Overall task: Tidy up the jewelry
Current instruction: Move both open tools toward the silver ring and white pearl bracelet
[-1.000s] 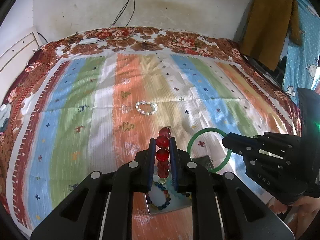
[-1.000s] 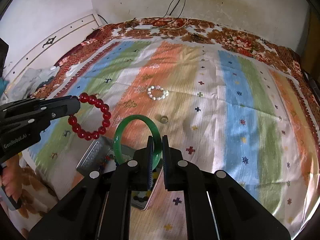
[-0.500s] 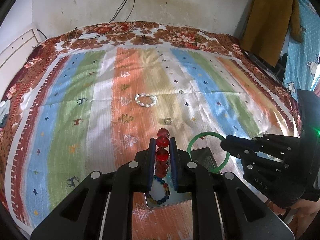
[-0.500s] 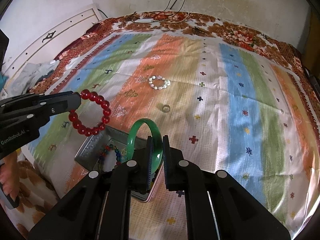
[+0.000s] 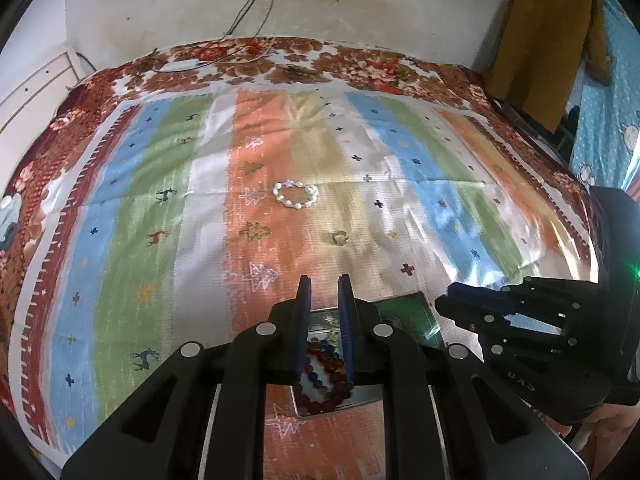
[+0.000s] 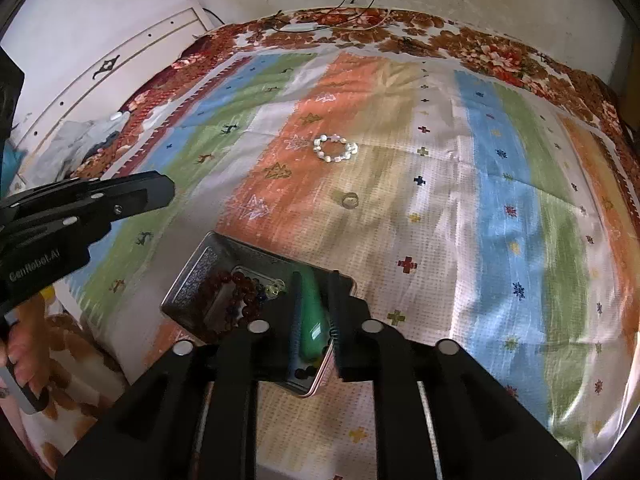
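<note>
While both grippers hang over tin (image 6: pixel 192 280): red beads (image 6: pixel 240 292) inside.
L gripper (image 5: pixel 324 292) parted, empty; R gripper (image 6: pixel 314 312) spread round green bangle (image 6: pixel 312 316), lower centre.

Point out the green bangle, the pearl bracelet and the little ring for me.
green bangle (image 6: pixel 312 312), right wrist view, its upper band.
pearl bracelet (image 6: pixel 320 151), right wrist view, left-side beads.
ring (image 6: pixel 349 200), right wrist view, its band.

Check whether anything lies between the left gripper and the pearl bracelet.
Nothing visible does: only striped cloth lies between the left gripper and the pearl bracelet. The small ring sits just right of that line.
</note>
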`<state>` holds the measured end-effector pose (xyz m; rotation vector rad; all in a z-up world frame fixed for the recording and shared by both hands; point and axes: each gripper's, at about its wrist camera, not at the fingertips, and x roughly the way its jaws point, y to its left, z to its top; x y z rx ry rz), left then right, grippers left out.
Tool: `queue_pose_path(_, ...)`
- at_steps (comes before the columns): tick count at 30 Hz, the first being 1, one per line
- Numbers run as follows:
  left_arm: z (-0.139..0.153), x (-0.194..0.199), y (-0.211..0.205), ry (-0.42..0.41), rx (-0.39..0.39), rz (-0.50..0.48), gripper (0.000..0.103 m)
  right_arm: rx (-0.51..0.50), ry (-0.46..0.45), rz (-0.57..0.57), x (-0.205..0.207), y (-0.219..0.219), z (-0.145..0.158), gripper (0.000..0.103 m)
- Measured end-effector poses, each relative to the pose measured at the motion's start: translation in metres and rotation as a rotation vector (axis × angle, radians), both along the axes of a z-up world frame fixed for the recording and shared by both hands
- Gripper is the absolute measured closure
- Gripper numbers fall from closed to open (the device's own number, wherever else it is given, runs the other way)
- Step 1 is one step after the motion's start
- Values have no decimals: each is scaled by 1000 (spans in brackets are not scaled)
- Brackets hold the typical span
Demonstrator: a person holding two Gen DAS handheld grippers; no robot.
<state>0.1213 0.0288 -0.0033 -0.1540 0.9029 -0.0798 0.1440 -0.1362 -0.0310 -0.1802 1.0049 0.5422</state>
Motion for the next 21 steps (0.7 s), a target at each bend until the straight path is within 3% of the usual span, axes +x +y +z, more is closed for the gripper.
queue_pose_path(3, -1, 2, 6, 2, -11, 18, 88, 5, -3, -12, 2, -2, 1, 63)
queue_pose_path(9, -9, 17, 21, 40, -18, 67, 58, -1, 4, -36, 14, -5, -2, 50)
queue_pose_path(11, -13, 25, 27, 53, -20, 85, 49, -3, 6, -44, 20, -5, -3, 49)
queue_pose_path(21, -27, 71, 42, 93, -2, 134, 35, -6, 40, -77, 59, 0, -13, 45)
